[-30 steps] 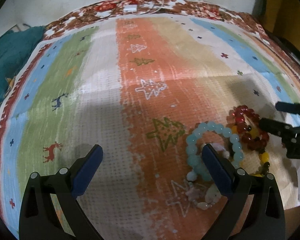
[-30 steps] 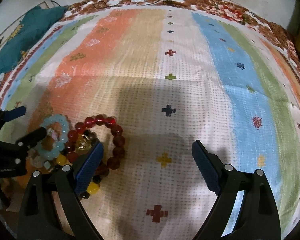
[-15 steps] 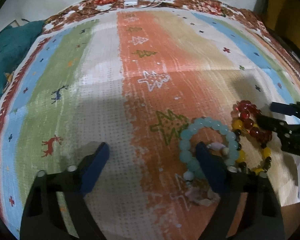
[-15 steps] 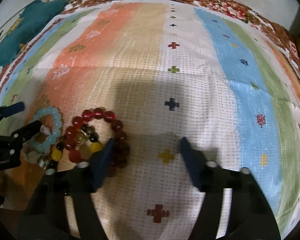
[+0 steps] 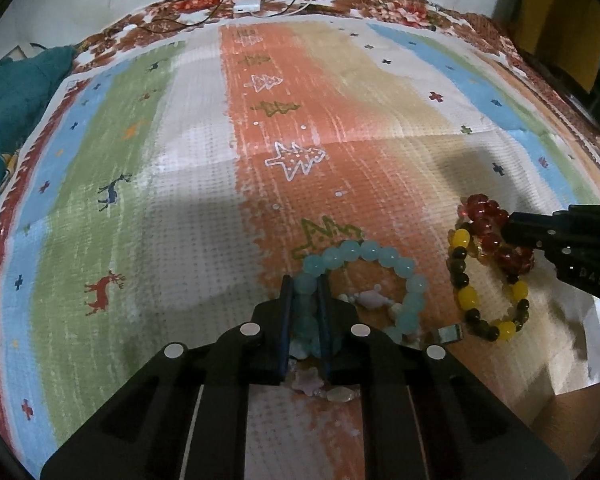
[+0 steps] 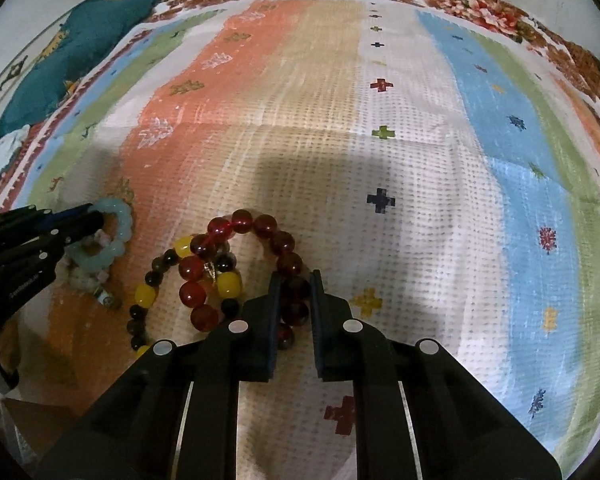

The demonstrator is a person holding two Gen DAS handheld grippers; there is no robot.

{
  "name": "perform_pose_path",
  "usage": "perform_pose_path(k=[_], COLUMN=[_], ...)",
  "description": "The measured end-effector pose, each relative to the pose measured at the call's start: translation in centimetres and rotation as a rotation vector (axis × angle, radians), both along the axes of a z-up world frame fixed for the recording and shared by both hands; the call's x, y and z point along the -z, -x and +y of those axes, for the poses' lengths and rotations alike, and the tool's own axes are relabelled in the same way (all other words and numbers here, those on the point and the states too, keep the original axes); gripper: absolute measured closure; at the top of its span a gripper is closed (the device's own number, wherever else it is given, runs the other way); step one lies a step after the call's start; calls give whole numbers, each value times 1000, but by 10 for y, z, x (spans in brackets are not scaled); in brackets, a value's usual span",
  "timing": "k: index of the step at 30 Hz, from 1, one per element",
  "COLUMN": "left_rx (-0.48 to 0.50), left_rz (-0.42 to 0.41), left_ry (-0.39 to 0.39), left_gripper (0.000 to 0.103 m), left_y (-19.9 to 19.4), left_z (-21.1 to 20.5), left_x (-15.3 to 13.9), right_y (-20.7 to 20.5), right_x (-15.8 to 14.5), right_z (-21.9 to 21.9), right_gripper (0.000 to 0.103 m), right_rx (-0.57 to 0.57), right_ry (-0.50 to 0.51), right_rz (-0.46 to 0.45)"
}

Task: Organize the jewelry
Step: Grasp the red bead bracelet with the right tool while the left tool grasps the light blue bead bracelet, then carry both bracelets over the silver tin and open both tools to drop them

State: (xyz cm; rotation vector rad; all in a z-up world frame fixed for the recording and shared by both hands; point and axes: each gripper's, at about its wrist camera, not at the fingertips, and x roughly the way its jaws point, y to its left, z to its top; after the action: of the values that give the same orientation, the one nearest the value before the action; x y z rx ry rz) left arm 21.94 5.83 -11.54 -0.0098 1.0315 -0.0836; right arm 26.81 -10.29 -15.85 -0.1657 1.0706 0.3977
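Several bead bracelets lie bunched on the striped cloth [image 5: 204,168]. My left gripper [image 5: 305,286] is shut on the pale blue bead bracelet [image 5: 380,258], gripping its left side; it also shows in the right wrist view [image 6: 114,236]. A pale pink and white bracelet [image 5: 370,300] lies inside and under it. My right gripper [image 6: 294,280] is shut on the dark red bead bracelet [image 6: 244,222], gripping its right side; it also shows in the left wrist view [image 5: 486,220]. A yellow and dark bead bracelet [image 6: 150,292] lies tangled with the red one.
A teal cloth [image 6: 72,56] lies at the far left edge. A white charger with cables [image 5: 246,4] sits at the far edge of the cloth. A dark cabinet [image 5: 560,20] stands at the far right. The table's near edge [image 5: 580,412] shows bare wood.
Both grippers went from wide open to shut. The left closed on the pale blue bracelet, the right on the dark red bracelet, each after shifting sideways over the beads.
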Motion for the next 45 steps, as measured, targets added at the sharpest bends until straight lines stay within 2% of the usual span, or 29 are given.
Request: perform_pose_path(k=[10, 18, 27, 45], left_rx=[-17, -21, -47, -53], left_rz=[-65, -110, -109, -125], left_ry=[43, 58, 29, 51], left_gripper=[92, 92, 92, 92], left_y=[16, 30, 41, 63], left_z=[2, -1, 1, -2], left_x=[-35, -53, -62, -79], right_y=[19, 35, 45, 71], right_x=[-30, -44, -54, -75], right_z=[7, 7, 4, 0], right_gripper=[89, 89, 89, 89], right_rx=[-41, -58, -51, -64], right_ry=[-30, -39, -40, -70], right_rz=[-50, -75, -94, -120])
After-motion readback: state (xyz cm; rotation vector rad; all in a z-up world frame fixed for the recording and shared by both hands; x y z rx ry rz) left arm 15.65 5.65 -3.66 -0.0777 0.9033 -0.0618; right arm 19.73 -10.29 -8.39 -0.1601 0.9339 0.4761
